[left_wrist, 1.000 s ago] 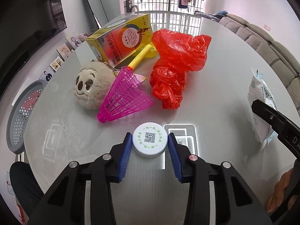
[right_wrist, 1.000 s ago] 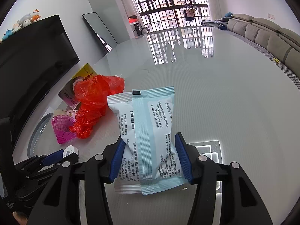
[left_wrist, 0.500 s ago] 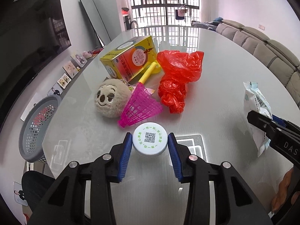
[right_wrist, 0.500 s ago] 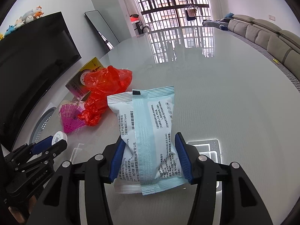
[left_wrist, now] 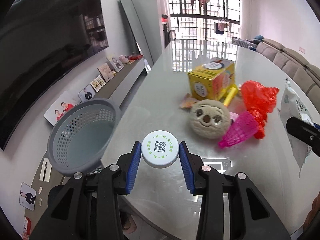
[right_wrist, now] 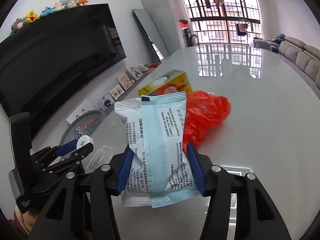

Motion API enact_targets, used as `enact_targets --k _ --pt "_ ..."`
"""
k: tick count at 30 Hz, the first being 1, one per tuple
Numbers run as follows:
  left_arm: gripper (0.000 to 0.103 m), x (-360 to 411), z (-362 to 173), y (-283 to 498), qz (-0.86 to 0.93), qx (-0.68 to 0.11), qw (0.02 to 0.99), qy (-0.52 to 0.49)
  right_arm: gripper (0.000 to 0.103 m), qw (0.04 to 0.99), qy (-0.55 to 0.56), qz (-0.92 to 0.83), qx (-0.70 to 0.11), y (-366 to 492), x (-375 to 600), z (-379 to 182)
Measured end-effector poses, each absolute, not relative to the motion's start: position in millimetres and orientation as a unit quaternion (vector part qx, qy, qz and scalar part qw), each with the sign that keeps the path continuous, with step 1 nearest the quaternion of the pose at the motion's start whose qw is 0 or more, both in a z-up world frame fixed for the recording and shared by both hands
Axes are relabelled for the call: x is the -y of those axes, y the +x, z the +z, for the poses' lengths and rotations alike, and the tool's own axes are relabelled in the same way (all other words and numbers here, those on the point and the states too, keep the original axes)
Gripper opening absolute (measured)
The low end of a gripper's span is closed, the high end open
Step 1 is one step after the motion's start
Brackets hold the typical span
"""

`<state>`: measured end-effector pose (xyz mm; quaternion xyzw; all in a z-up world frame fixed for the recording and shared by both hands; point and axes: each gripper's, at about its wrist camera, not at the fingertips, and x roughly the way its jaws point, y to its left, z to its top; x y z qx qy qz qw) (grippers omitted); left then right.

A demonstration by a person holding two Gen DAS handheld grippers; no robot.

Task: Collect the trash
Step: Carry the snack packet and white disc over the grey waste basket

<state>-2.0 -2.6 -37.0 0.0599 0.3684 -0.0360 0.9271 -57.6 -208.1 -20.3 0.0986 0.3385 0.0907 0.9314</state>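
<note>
My left gripper (left_wrist: 159,155) is shut on a round white lid (left_wrist: 160,149) printed with a QR code, held above the table's near left edge. A grey perforated basket (left_wrist: 80,132) stands just left of it, beside the table. My right gripper (right_wrist: 160,166) is shut on a pale blue and white wrapper packet (right_wrist: 158,146), held upright over the table. That packet (left_wrist: 296,110) also shows at the right edge of the left wrist view. A crumpled red plastic bag (left_wrist: 260,102) lies on the table behind it.
On the glossy grey table (left_wrist: 160,100) sit a yellow box (left_wrist: 210,80), a round plush face (left_wrist: 210,120), a pink shuttlecock (left_wrist: 238,132) and a yellow tube (left_wrist: 230,96). A sofa (left_wrist: 296,64) runs along the right; a TV and photo frames line the left wall.
Both grippers have risen and swung left with their loads still held. The grey basket now sits close beside the left gripper, and the table's objects have shifted to the right in view.
</note>
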Motion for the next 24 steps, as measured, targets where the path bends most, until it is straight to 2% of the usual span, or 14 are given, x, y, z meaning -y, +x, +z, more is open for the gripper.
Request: enact_targets --k 8,24 --pt "0.039 -77 -41 39 0.018 -0.381 0.924 0.025 0.051 0.927 0.058 0.141 -0.344 -2 134 -3" --pt "0.039 -191 -62 70 0.075 -0.387 0.919 0.001 0.051 0.897 0.008 0.223 -0.382 84 -11 -26"
